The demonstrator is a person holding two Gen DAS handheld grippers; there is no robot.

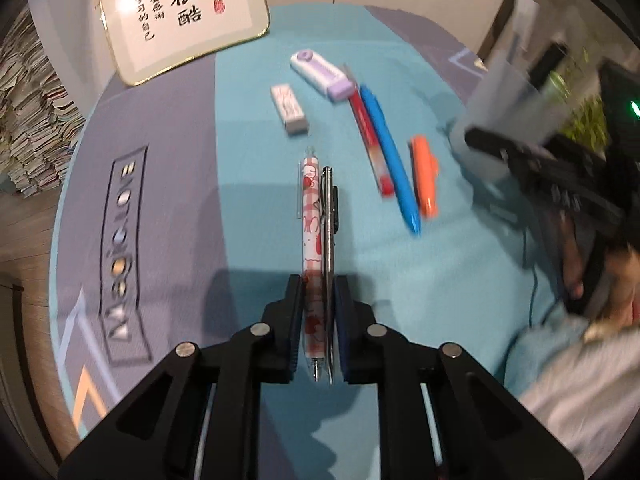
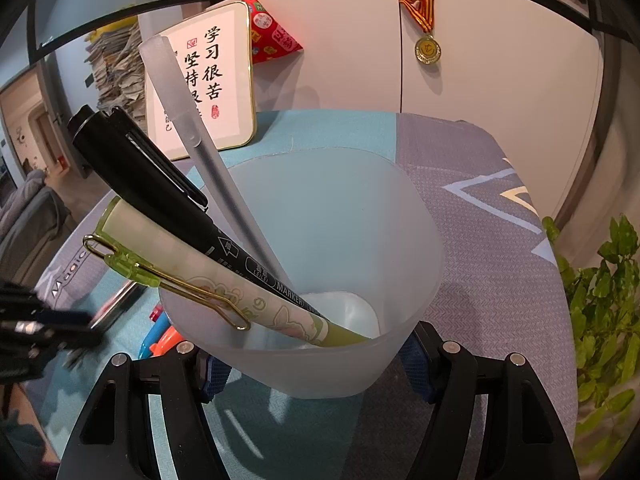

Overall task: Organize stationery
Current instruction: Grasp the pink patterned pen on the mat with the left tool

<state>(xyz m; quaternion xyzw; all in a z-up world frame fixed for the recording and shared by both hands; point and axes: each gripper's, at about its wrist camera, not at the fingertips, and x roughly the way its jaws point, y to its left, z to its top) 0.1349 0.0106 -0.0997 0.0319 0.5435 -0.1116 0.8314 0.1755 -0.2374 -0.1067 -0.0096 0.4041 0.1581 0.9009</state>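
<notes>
The left gripper point(image 1: 318, 316) has its fingers point(image 1: 294, 320) nearly closed around a pink-and-white cartoon-print pen point(image 1: 311, 232) and a slim silver-and-black pen point(image 1: 330, 220) lying side by side on the teal worktop point(image 1: 248, 200). Beyond these pens lie a white eraser point(image 1: 289, 109), a blue pen point(image 1: 390, 156) and an orange highlighter point(image 1: 425, 176). The right gripper point(image 2: 316, 364) clamps a frosted translucent plastic cup point(image 2: 340, 248) holding a black marker point(image 2: 160, 196), a green pen point(image 2: 224, 284) and a frosted grey pen point(image 2: 200, 140).

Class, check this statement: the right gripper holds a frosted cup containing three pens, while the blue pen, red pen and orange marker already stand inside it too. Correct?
Not quite. The blue pen, red pen and orange marker lie on the table, as the left wrist view shows. The right gripper does hold the frosted cup with three pens.
</notes>
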